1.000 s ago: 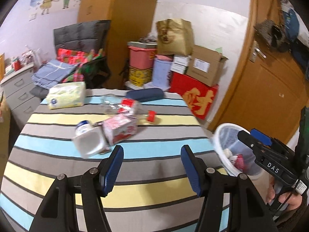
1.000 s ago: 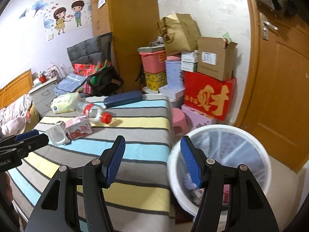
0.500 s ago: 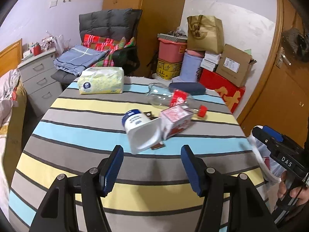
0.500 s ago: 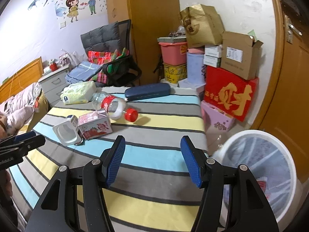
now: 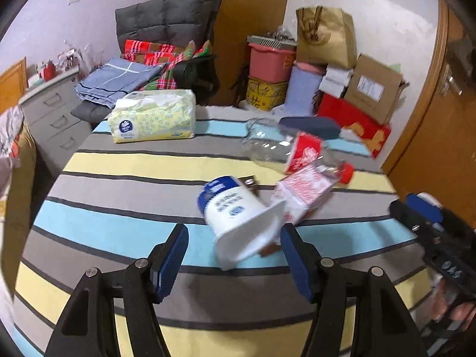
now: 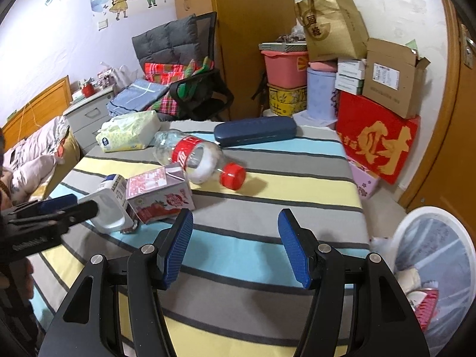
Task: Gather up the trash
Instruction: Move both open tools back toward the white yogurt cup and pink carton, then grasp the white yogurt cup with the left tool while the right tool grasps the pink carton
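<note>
Approach step: left claw (image 5: 233, 257) spread wide, empty, closing on the tipped white yogurt cup (image 5: 238, 220) on the striped desk (image 5: 119, 232); right claw (image 6: 235, 245) spread, idle; next straddle cup, squeeze, carry to bin (image 6: 434, 270).

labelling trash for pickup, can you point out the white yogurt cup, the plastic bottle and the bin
white yogurt cup (image 5: 235, 211), left wrist view, on its printed side wall
plastic bottle (image 6: 190, 154), right wrist view, on its red label
bin (image 6: 431, 212), right wrist view, on its white rim
</note>
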A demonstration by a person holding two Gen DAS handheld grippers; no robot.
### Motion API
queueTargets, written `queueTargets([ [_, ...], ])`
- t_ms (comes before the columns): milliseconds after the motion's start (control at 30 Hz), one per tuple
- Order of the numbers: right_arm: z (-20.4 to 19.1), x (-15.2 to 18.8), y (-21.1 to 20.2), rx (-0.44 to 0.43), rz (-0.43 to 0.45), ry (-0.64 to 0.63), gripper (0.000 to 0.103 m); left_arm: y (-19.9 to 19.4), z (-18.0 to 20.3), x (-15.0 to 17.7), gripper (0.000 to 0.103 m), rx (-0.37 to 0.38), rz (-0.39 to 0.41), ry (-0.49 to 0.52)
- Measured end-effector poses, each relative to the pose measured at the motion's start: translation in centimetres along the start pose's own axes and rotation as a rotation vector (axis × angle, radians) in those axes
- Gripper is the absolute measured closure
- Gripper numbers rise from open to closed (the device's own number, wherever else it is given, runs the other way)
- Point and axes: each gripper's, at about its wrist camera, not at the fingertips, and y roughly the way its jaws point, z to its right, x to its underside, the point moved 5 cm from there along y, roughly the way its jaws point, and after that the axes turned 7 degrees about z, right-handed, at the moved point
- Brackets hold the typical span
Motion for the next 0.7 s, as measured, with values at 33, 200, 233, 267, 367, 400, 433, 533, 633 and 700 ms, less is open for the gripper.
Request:
queueTargets([
  [33, -0.2, -0.1, 0.2, -0.001, -0.003, -0.002, 0.042, 0.3, -0.3, 0.0, 0.039, 0.001, -0.004, -0.008],
  [200, -0.9, -0.3, 1.2, -0.025, -0.015, -0.003, 0.042, 1.4, -1.7, 0.3, 0.049, 0.01, -0.017, -0.044],
  [233, -1.2, -0.3, 1.4, -0.029, -0.022, -0.003, 0.042, 1.8, -1.9, 0.3, 0.053, 0.028, -0.027, -0.053],
  [267, -1.4, -0.4, 1.6, -0.037, -0.025, -0.005, 0.042, 2.0, -2.1, 0.4, 0.061, 0.04, -0.038, -0.066],
  [367, -2.2, -0.3, 2.0, -0.06, -0.03, -0.009, 0.042, 2.3, -2.7, 0.5, 0.068, 0.03, -0.042, -0.079],
  [400, -2.5, -0.3, 2.2, -0.076, -0.032, -0.009, 0.042, 2.4, -2.8, 0.5, 0.077, 0.03, -0.046, -0.088],
  [433, -2.6, -0.3, 2.3, -0.084, -0.037, -0.008, 0.042, 2.5, -2.9, 0.5, 0.081, 0.034, -0.048, -0.094],
  [533, -3.1, -0.3, 2.6, -0.098, -0.047, -0.003, 0.042, 2.0, -3.5, 0.4, 0.087, 0.011, -0.028, -0.102],
  [633, -3.6, -0.5, 2.6, -0.107, -0.041, 0.008, 0.042, 1.3, -4.3, 0.1, 0.089, -0.012, -0.006, -0.099],
  [700, -4.2, -0.7, 2.6, -0.121, -0.034, 0.015, 0.042, 0.8, -5.1, 0.1, 0.089, -0.031, 0.006, -0.1],
])
